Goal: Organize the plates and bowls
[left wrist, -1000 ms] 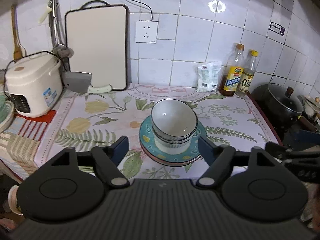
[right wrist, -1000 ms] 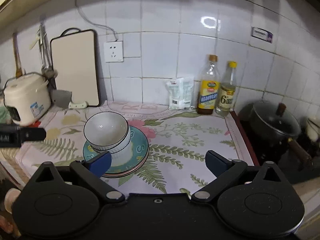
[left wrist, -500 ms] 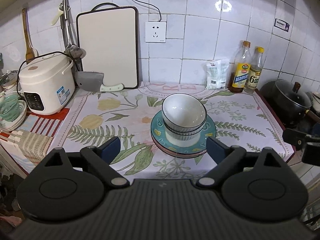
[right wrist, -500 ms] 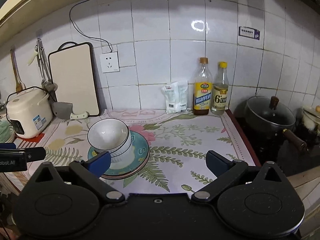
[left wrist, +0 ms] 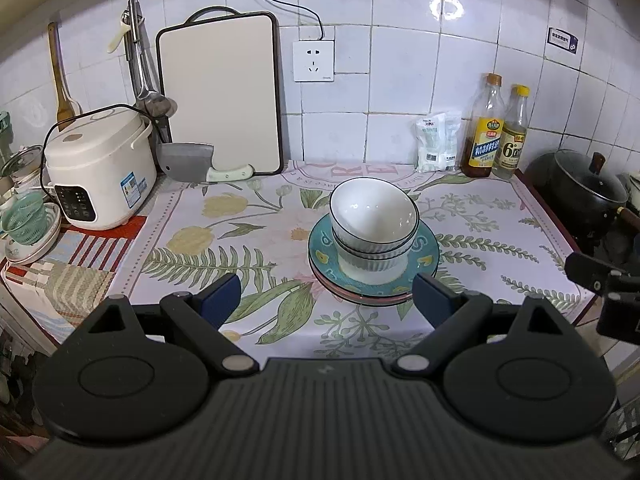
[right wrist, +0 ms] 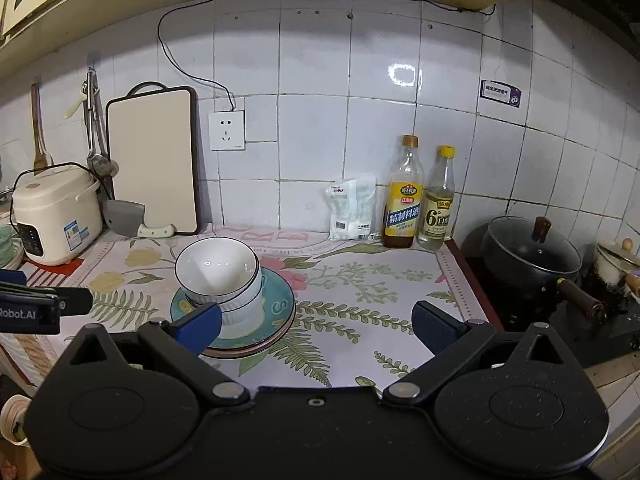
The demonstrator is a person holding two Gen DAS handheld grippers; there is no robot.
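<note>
Stacked white bowls (left wrist: 374, 224) with dark rims sit on a teal patterned plate (left wrist: 424, 258), which lies on a pink plate underneath, in the middle of the floral cloth. The same stack shows in the right wrist view, bowls (right wrist: 218, 276) on the teal plate (right wrist: 280, 304). My left gripper (left wrist: 326, 298) is open and empty, held back from the stack near the counter's front edge. My right gripper (right wrist: 316, 322) is open and empty, to the right of the stack and apart from it.
A rice cooker (left wrist: 100, 164), cleaver (left wrist: 188, 162) and cutting board (left wrist: 220, 96) stand at the back left. Two bottles (left wrist: 496, 136) and a white packet (left wrist: 436, 148) stand at the back right. A black lidded pot (left wrist: 580, 188) sits on the stove, right. Dishes (left wrist: 28, 228) lie far left.
Both grippers have drawn back and up from the stack, which now looks smaller and farther away. The stack has not moved. Both grippers stay open.
</note>
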